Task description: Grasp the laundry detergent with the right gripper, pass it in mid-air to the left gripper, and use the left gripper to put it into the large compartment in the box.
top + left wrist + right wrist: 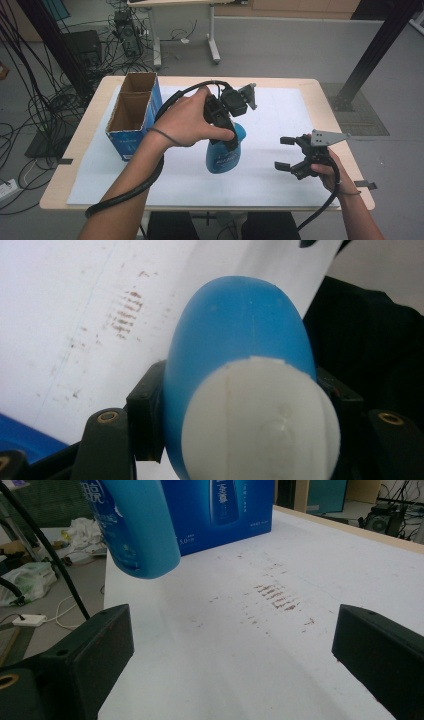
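Right tongs (290, 153) agape; left tongs (227, 131) clamp blue bottle (225, 152) mid-sheet

Grey floor (280, 45), tangled cables (30, 100), white-legged desk (212, 35) behind, black frame post (372, 55)

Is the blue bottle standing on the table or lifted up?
Lifted. The blue bottle hangs from the left tool, and the right gripper view shows its bottom above the white sheet.
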Demonstrator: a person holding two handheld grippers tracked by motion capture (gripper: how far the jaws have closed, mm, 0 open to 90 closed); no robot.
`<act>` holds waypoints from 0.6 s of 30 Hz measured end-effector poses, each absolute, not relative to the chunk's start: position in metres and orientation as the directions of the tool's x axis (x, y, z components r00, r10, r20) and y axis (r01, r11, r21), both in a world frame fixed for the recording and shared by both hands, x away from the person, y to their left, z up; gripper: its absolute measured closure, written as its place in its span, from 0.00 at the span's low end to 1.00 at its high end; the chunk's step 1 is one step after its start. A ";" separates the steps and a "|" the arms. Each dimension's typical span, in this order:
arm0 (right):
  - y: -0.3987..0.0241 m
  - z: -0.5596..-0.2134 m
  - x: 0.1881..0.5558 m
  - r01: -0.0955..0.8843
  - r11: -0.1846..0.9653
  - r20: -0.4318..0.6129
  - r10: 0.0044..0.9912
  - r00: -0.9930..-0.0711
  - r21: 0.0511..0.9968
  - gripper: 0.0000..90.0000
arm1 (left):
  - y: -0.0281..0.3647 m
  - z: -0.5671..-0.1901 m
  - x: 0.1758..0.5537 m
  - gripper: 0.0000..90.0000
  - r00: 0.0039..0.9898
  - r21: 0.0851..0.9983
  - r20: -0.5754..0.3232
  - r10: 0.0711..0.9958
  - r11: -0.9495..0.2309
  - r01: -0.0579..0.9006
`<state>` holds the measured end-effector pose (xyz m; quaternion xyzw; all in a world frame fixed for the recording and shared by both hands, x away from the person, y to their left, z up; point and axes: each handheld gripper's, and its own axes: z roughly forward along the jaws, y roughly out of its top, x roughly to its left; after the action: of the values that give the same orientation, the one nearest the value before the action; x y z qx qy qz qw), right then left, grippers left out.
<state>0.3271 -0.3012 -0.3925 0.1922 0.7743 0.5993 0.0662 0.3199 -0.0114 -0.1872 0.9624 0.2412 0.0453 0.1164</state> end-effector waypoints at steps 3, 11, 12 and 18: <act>-0.302 -0.393 0.327 0.218 0.203 0.128 0.380 -0.916 0.955 0.04 | -0.009 -0.186 0.325 0.41 0.842 0.260 0.032 0.539 -0.818 0.513; -0.304 -0.396 0.325 0.222 0.199 0.131 0.390 -0.911 0.954 0.03 | -0.002 -0.178 0.335 0.41 0.729 0.310 0.064 0.681 -0.708 0.634; -0.304 -0.397 0.325 0.223 0.198 0.132 0.390 -0.911 0.955 0.03 | -0.001 -0.177 0.336 0.41 0.712 0.317 0.069 0.699 -0.692 0.649; -0.303 -0.398 0.325 0.223 0.197 0.132 0.389 -0.911 0.955 0.03 | 0.005 -0.170 0.347 0.41 0.666 0.338 0.067 0.743 -0.645 0.686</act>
<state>0.3247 -0.3032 -0.3977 0.1987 0.7706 0.6016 0.0691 0.3467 0.0051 -0.1699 0.9013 0.3964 0.1002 0.1435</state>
